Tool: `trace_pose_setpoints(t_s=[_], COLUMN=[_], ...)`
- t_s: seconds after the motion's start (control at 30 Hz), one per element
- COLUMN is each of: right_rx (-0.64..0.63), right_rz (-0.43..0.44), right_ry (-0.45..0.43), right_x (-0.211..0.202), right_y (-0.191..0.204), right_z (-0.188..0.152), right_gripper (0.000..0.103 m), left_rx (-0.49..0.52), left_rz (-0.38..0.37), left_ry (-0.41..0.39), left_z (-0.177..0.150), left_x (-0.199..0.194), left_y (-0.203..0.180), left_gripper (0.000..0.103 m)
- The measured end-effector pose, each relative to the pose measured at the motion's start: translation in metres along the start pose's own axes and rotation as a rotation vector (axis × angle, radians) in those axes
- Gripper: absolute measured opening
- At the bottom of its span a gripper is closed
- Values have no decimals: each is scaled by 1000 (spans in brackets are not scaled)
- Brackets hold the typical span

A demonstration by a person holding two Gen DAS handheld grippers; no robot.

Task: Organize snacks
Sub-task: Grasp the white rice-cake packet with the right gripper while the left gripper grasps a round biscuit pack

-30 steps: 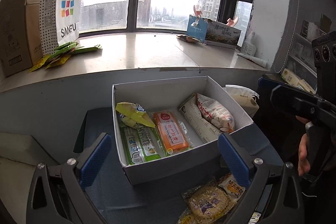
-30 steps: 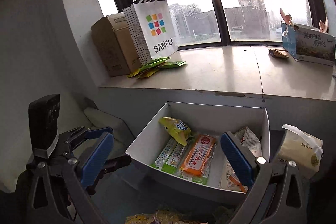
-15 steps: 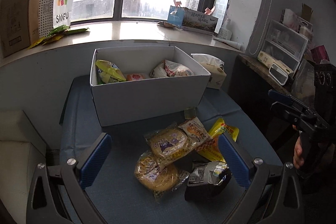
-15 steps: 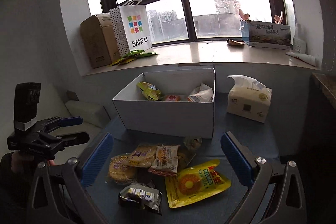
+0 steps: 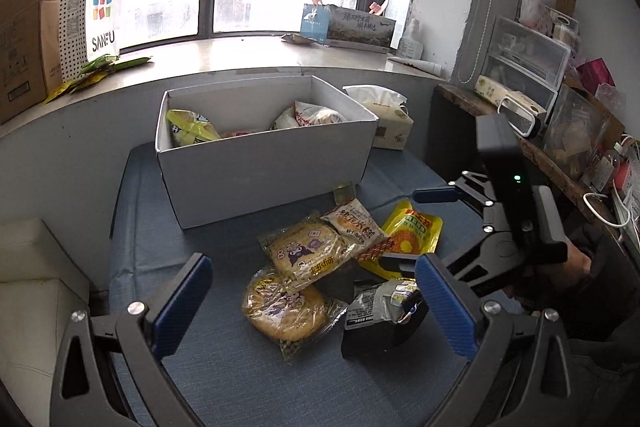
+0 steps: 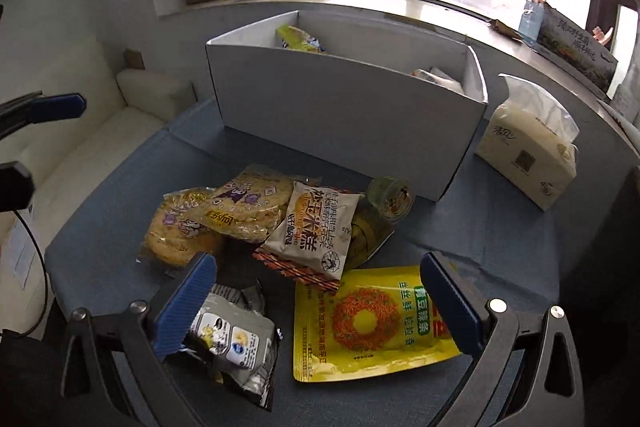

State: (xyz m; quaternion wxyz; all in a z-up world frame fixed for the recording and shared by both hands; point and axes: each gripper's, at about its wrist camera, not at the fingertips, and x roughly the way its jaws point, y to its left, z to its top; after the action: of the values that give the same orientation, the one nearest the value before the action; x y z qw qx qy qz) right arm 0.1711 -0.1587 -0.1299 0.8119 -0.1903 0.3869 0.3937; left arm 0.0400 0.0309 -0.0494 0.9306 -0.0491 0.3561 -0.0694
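Note:
A white box holding several snack packs stands at the back of the blue mat; it also shows in the right wrist view. Loose snacks lie in front of it: two round cracker packs, a white rice-cake pack, a yellow pouch, a grey pack and a small green cup. My left gripper is open above the cracker packs. My right gripper is open, low over the yellow pouch and the grey pack.
A tissue pack stands right of the box. The windowsill carries a cardboard box, a SANFU bag and a printed carton. A white cushion lies left; cluttered shelves stand right.
Both grippers have pulled back from over the box and come down toward the loose snacks. The right gripper has moved in close over the yellow pouch. Both stay open.

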Motion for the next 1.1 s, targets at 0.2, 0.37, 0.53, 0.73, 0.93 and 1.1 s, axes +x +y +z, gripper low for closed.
trace_pose_setpoints(t_s=[0.2,0.37,0.53,0.73,0.93,1.1], right_rx=[-107,-136,-61,-10,56,97], right_rz=[-30,-54,-9,-6,-51,-70], right_ry=[110,137,105,29,-75,-118], right_x=[49,57,40,3,-51,-84], right_y=[11,13,-1,-13,-21,-25], right_z=[15,19,15,8,-3,-18], right_gripper=[101,63,51,47,47,47], left_rx=[-14,-21,-51,-120,-204,-84], left_rz=[14,22,12,-47,-44,40], left_ry=[11,16,23,76,242,403], left_z=[-4,-8,-9,-2,16,18], left_x=[0,0,4,28,101,163], left_y=[7,12,19,24,31,22], left_gripper=[103,103,103,103,103,103])
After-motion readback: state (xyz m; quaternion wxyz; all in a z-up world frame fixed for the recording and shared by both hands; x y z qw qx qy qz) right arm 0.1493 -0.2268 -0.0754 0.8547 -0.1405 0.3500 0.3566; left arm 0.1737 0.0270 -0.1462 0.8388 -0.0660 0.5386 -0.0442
